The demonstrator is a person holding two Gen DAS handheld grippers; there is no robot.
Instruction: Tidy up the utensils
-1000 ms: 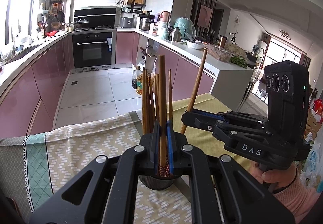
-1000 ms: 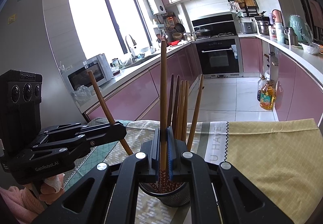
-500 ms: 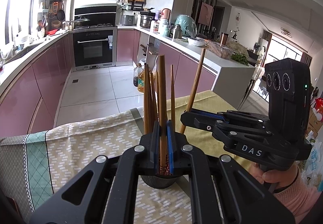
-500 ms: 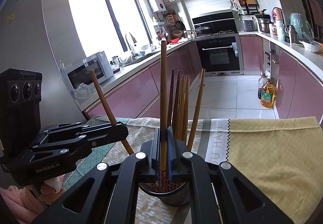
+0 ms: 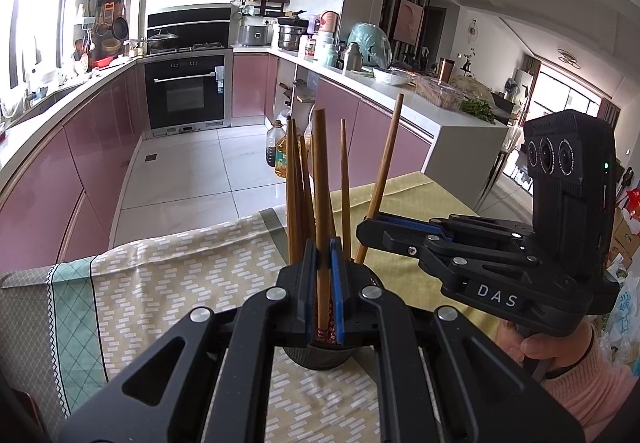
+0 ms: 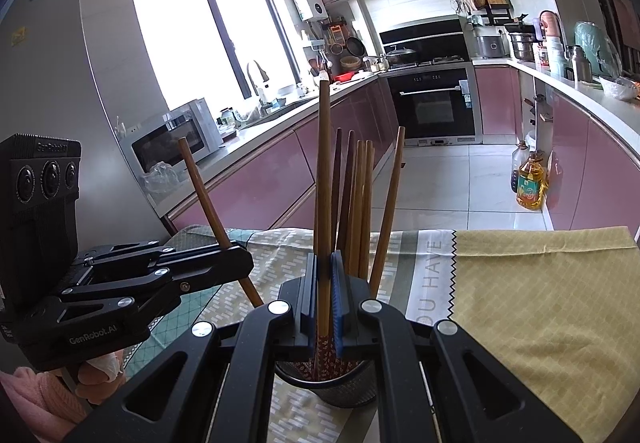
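Observation:
A dark mesh holder (image 6: 328, 383) stands on the cloth-covered table with several brown chopsticks (image 6: 360, 203) upright in it; it also shows in the left wrist view (image 5: 320, 353). My left gripper (image 5: 324, 283) is shut on one chopstick (image 5: 320, 183) just above the holder. My right gripper (image 6: 324, 295) is shut on another chopstick (image 6: 325, 171) over the same holder. In the left wrist view the right gripper (image 5: 362, 229) comes from the right, holding a leaning chopstick (image 5: 384, 171). In the right wrist view the left gripper (image 6: 248, 263) comes from the left.
The table wears a patterned cloth (image 5: 180, 275) and a yellow cloth (image 6: 540, 303). Beyond the table edge lie a tiled floor, pink kitchen cabinets (image 5: 80, 147), an oven (image 5: 186, 91) and oil bottles (image 6: 530, 183) on the floor.
Both grippers stay shut on their chopsticks over the holder. The left one has risen slightly, so the holder sits a little lower in its view.

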